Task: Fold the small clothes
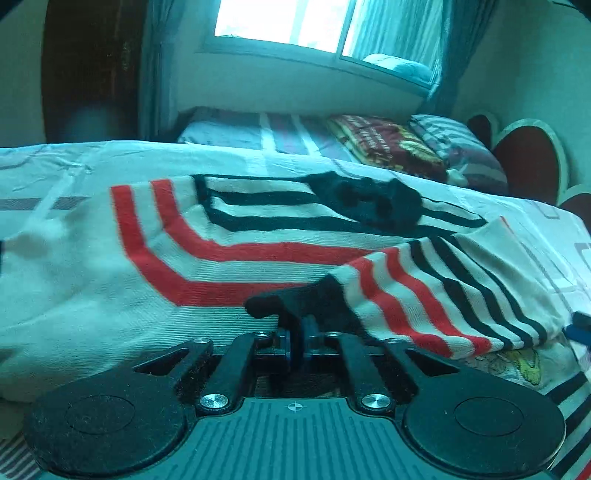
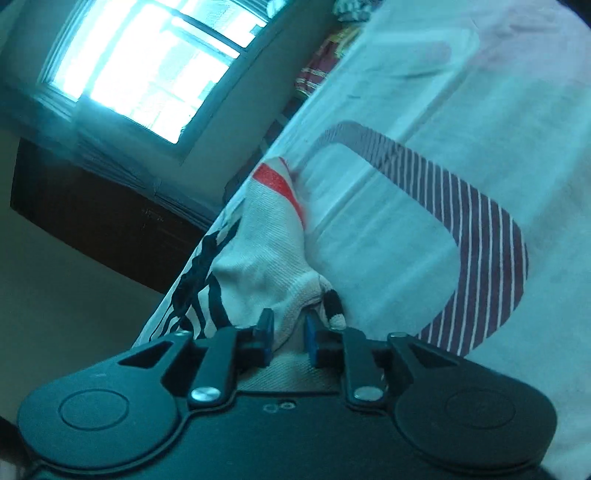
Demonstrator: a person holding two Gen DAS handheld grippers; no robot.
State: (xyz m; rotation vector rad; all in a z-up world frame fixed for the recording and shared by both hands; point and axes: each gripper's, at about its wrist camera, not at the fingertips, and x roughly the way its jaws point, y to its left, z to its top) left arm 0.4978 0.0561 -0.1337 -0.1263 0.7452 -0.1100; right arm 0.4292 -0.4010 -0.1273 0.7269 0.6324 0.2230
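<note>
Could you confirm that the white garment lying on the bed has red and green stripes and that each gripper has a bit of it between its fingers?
Not quite: the garment has red and black stripes, not green, as the left wrist view shows. The rest stands: it lies on the bed, with fabric in the left gripper and the right gripper.

Striped white garment [image 1: 229,258] lies crumpled on bed

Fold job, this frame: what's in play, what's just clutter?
In play:
- white knit garment with red and black stripes
- left tongs, a black corner of it at the pads
- right tongs, white knit between the pads
- pale patterned bedsheet under it

Clutter:
- folded dark red printed blanket
- striped pillow
- window
</note>
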